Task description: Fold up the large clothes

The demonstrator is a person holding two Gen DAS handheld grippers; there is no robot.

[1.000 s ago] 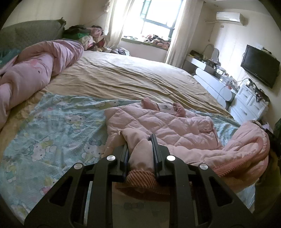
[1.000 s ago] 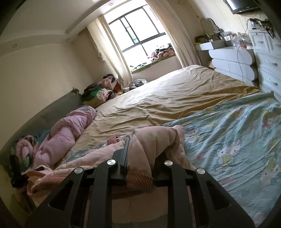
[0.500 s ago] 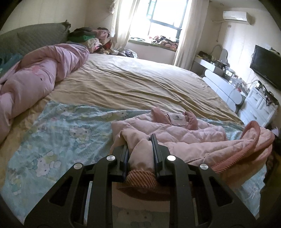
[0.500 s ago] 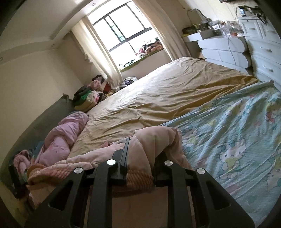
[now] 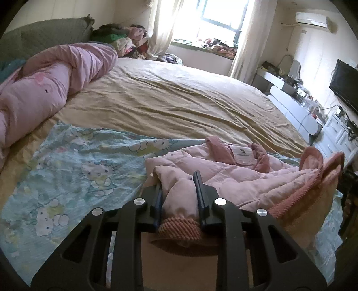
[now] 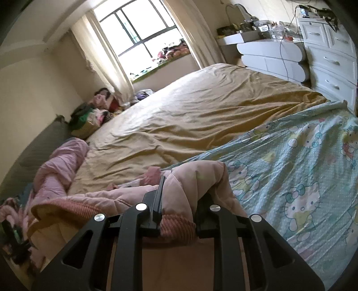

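You are working over a wide bed (image 5: 170, 100) in a sunlit bedroom, its tan sheet (image 6: 201, 112) rumpled and a pale blue cartoon-cat blanket (image 5: 73, 170) spread over the near end. Take that blanket as your landmark. To its far left, along the grey headboard (image 5: 42, 40), a pink duvet (image 5: 49, 78) lies rolled up. Beyond it, in the corner by the window (image 5: 214, 15), sits a heap of clothes (image 5: 122, 39).

On the blanket's near part lies the pink quilted jacket (image 5: 237, 172), collar and white label (image 5: 242, 153) turned up toward the tan sheet.

Your left tongs (image 5: 179, 197) are clamped on one jacket sleeve, the ribbed cuff (image 5: 179, 228) bunched just behind the fingers. To the right of that grip, the ribbed hem (image 5: 313, 185) rises in a lifted fold.

Your right tongs (image 6: 181, 197) are pinching the other sleeve near its ribbed cuff (image 6: 177, 225), the quilted fabric humped up between and over the fingers. Right of them the blanket runs bare to the bed's edge. Past that edge stand a white dresser (image 6: 329, 56) and, on the wall in the left view, a dark television (image 5: 345, 82).
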